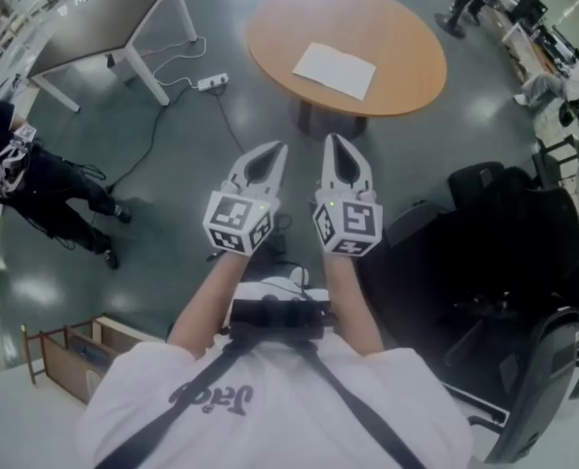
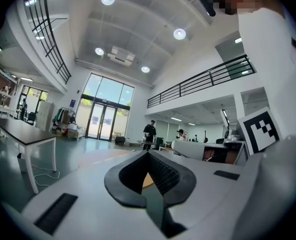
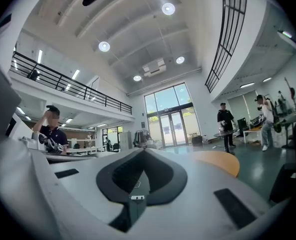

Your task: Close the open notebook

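None of the task is done yet, as far as I can judge. The notebook [image 1: 335, 69] lies open and flat with its white pages facing up on the round wooden table [image 1: 406, 57], a little towards the side of the table that is nearer to me. No gripper touches it, so the whole work is left: to come up to the table, to get under one half of the notebook, and to fold it over onto the other half. The notebook is well apart from both of my grippers, ahead of them and across a stretch of grey floor. In the head view it sits beyond the right gripper [image 1: 334, 145] and slightly to its right. My left gripper [image 1: 274, 150] is just beside the right one. I hold both in front of my body, and both point level towards the table. Both are clenched, tips together, and nothing is between the jaws. Each gripper view shows only the dark pads meeting, with a bit of the orange table top beyond them. I think I can turn the cover with a closed tip, or I must first part one pair of jaws. Further out, a grey rectangular table [image 1: 103, 18] stands to the left and a black office chair [image 1: 504, 233] to my right, and neither seems to be in my way.
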`<state>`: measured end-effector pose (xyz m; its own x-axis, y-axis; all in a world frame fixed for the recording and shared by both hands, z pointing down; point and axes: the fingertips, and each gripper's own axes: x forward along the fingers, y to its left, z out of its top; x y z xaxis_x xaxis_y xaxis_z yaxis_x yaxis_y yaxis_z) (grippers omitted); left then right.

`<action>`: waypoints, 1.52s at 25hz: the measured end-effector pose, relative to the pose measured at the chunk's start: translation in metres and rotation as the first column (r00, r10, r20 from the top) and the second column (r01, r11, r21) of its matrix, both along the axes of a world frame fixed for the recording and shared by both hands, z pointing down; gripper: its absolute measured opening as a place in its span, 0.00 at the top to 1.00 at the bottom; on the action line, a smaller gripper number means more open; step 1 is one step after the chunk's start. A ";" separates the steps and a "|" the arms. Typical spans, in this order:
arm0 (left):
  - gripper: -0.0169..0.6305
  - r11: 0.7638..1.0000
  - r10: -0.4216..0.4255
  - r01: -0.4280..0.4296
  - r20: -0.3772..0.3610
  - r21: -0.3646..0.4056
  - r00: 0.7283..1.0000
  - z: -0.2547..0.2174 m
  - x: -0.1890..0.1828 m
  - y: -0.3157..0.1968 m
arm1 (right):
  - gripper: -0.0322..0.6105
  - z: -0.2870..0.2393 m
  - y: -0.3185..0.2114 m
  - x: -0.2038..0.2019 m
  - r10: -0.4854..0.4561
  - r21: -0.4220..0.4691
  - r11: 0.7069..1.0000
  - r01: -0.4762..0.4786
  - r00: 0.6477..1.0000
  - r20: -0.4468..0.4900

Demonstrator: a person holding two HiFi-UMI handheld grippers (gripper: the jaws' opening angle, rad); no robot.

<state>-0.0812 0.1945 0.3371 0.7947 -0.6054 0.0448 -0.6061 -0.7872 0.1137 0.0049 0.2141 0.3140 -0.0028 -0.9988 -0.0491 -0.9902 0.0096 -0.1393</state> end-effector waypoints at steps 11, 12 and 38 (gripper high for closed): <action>0.96 0.998 0.068 -0.068 -0.023 0.012 0.997 -0.005 0.024 -0.104 | 0.92 0.004 -0.076 0.037 0.217 -0.067 0.974 -0.216 0.976 0.000; 0.96 0.996 0.086 -0.086 -0.043 0.000 0.995 -0.004 0.026 -0.114 | 0.92 0.004 -0.084 0.037 0.221 -0.070 0.973 -0.222 0.975 -0.018; 0.96 0.982 0.158 -0.159 -0.016 -0.099 0.987 0.045 0.074 -0.275 | 0.92 0.047 -0.236 0.073 0.163 -0.180 0.969 -0.170 0.985 -0.051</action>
<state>-0.0069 -0.0803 0.3822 0.8808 -0.4643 0.0922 -0.4732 -0.8578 0.2008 0.0778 -0.0218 0.3606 0.1657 -0.9773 0.1319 -0.9801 -0.1781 -0.0883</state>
